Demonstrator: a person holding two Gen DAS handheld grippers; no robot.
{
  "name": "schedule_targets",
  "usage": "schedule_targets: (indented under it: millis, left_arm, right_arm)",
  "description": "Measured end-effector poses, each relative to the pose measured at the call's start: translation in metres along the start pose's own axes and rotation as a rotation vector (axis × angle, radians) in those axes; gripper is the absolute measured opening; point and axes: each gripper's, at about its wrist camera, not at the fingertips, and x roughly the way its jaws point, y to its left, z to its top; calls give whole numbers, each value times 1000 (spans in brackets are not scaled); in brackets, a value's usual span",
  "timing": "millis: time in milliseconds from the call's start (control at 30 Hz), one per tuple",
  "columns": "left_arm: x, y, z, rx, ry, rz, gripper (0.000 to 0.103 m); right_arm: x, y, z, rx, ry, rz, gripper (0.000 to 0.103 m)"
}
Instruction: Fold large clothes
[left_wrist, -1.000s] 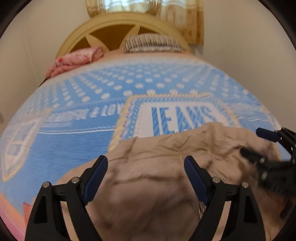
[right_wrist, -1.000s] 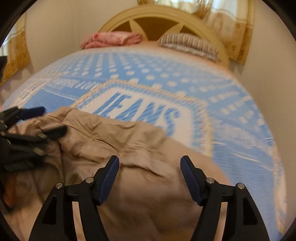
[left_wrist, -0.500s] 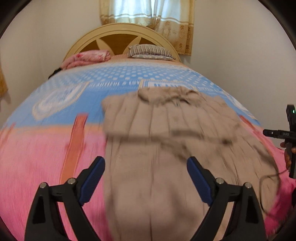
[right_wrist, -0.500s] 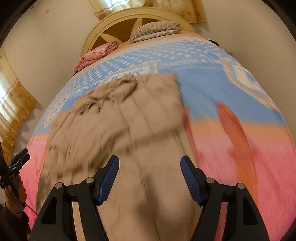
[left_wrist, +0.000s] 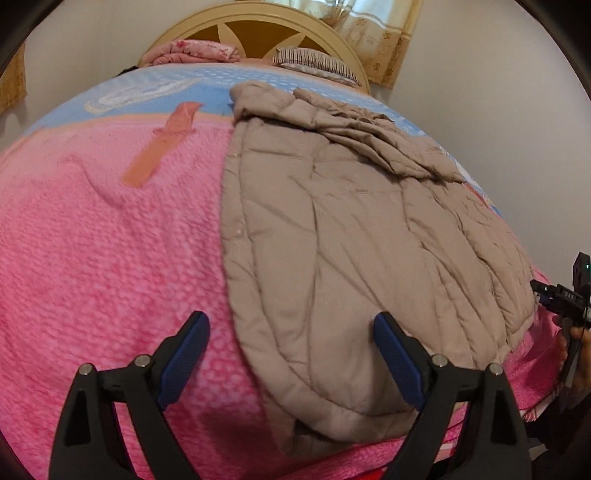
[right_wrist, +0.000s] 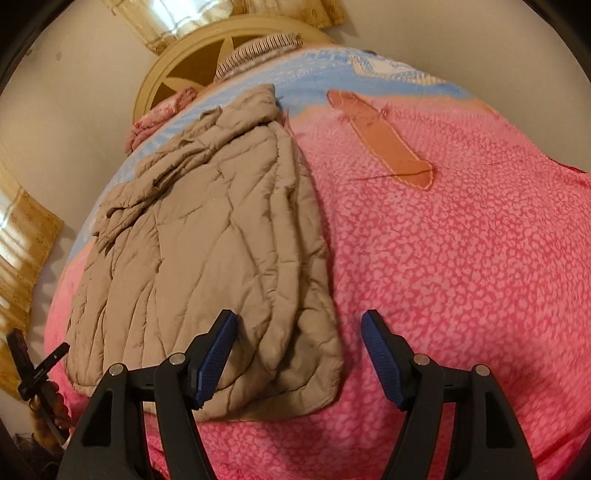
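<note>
A tan quilted jacket (left_wrist: 351, 236) lies spread on the pink blanket (left_wrist: 103, 258), running from the near bed edge at the bottom of the frame up toward the headboard (left_wrist: 255, 22), its upper part bunched in folds. The left gripper (left_wrist: 291, 354) has just been opening and hangs released over the jacket's rounded lower left hem, gripping nothing. The right gripper (right_wrist: 299, 358) also stands apart and empty above the lower right corner. Bare blanket fills the right half of the right wrist view.
</note>
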Motion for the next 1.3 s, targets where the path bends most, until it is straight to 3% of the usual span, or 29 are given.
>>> schedule_targets:
  millis: [133,200,267,300,367,400,433,667,1000,1167,1300]
  left_arm:
    - [4,-2,-5,-10,-1,-32,92]
    - [4,-7,-8,10,1,-75,87]
    - [2,-9,-10,33,-9,-65,74]
    - [2,-11,-11,44,-10,-86,56]
    - [1,-10,-10,48,-13,-91,41]
    - [-3,-9,-12,54,-19,-100,26]
    - [-7,-8,-11,61,-30,-111,18]
    - [-70,-7,3,82,-178,-203,12]
    - [-173,-16,27,52,-353,-459,11]
    - [-175,-5,49,20,-374,-504,11]
    - [-143,13,89,-39,-329,-516,11]
  right_arm:
    - [1,18,-10,-52,10,17,66]
    - [3,18,-13,-35,18,48,41]
    - [3,12,-15,12,11,113,28]
    - [2,11,-16,24,0,129,25]
    - [-1,13,-18,28,-14,146,19]
    - [-2,13,-19,28,-24,158,15]
    - [-3,14,-19,28,-32,165,14]
    - [-55,24,-17,11,-154,277,8]
    - [-163,28,2,60,-368,516,7]
    - [-191,39,29,69,-452,556,6]
    - [-169,62,77,63,-461,538,6]
